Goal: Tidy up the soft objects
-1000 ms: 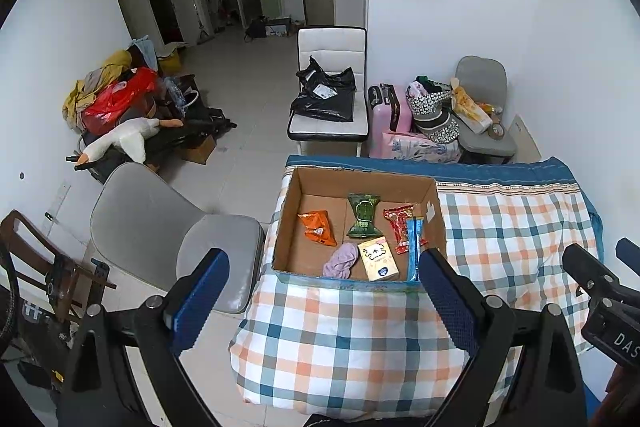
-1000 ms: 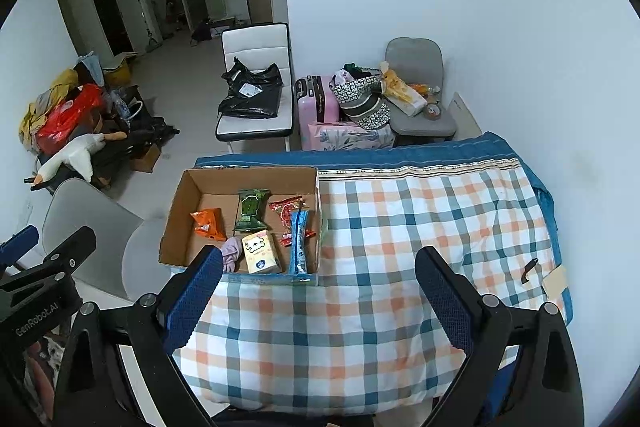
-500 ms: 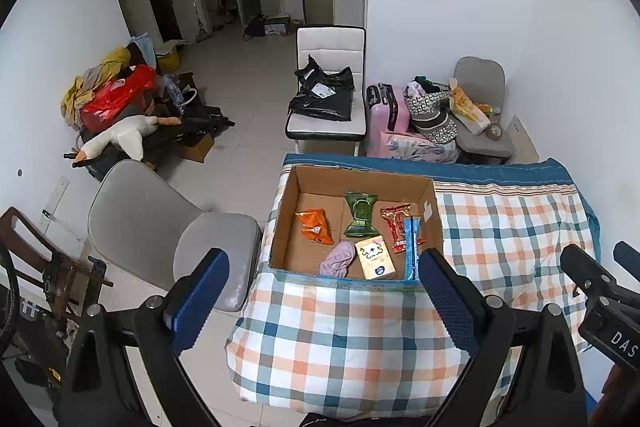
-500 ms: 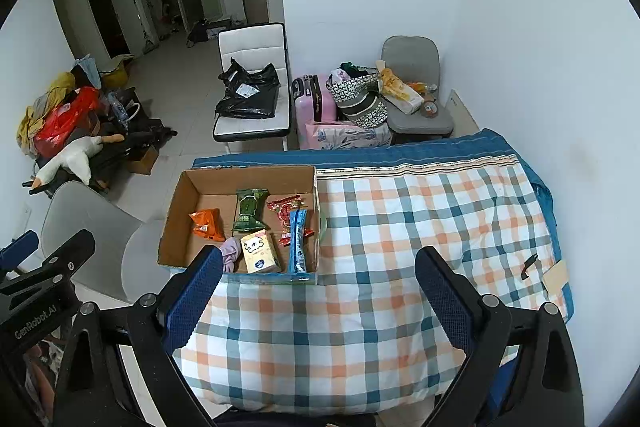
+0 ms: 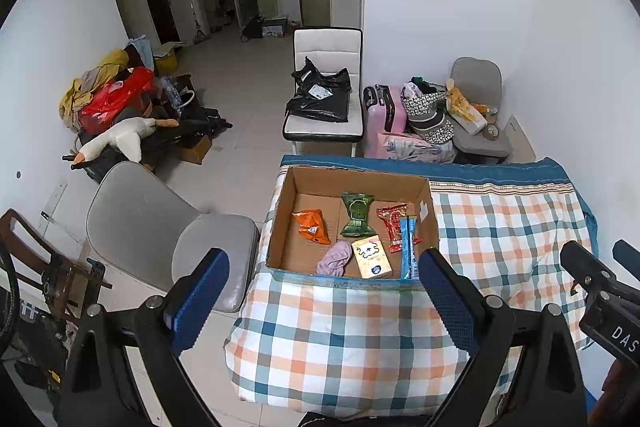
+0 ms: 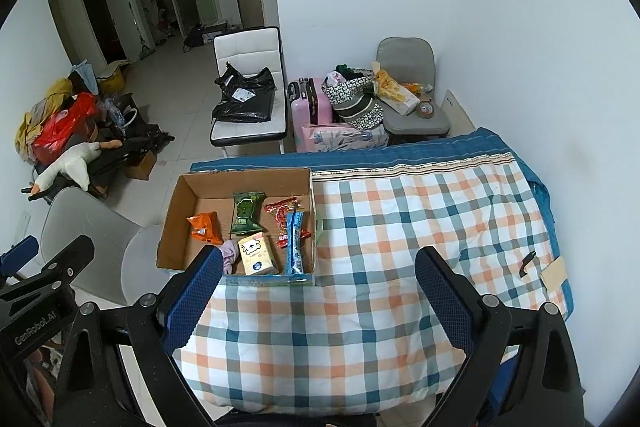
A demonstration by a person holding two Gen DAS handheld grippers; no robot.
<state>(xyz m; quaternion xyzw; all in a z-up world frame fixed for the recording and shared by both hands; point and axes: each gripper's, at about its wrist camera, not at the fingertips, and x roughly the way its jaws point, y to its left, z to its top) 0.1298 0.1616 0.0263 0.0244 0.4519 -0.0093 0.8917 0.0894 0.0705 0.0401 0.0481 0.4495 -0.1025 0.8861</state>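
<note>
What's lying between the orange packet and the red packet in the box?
The green packet lies between the orange packet and the red packet on the floor of the cardboard box, apart from both. The left wrist view shows it best.

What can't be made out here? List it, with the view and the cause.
- Purple cloth in the box: right wrist view, partly hidden behind the right claw's finger.
- Print on the cream packet: left wrist view, too small to read.
- Right claw body: left wrist view, cut off by the frame edge.
</note>
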